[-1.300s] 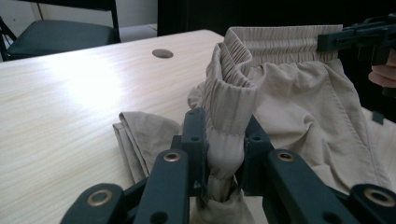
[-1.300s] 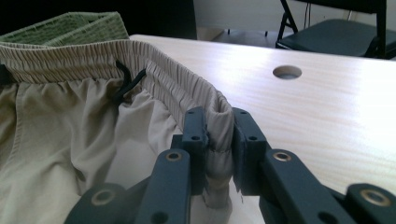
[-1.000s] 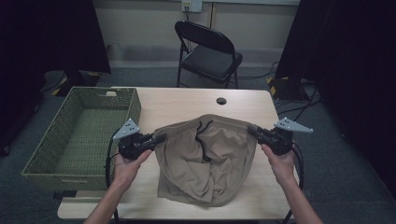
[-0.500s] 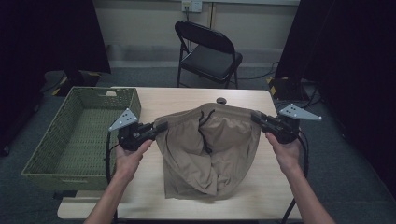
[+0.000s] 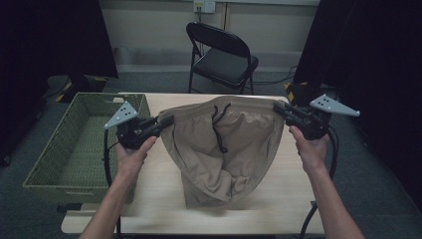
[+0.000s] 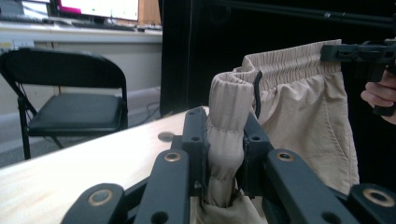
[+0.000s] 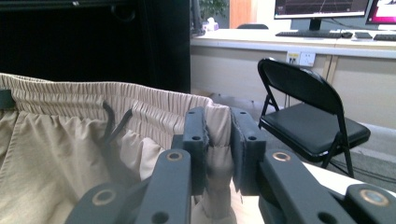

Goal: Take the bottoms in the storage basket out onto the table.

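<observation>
High view has a pair of tan shorts stretched out by the waistband between the two grippers, hanging over the middle of the wooden table, with the leg ends bunched up and resting on the tabletop near the front edge. Left gripper is clamped onto the waistband's left end, right gripper is clamped onto the right end, and the elastic band runs fairly taut between them. A black drawstring dangles down from the middle of the waistband, inside the opening. Left hand and right hand each hold their gripper from below. Off to the left there's a green woven basket sitting partly on the table's left side, just beside the left gripper. A black folding chair stands behind the table's far edge. Left gripper view shows the jaws pinching a gathered fold of the waistband right between them, with the other gripper gripping the far end at upper right. Right gripper view is the same deal: elastic band squeezed between both pads, fabric trailing off to the left, chair off to the right.
</observation>
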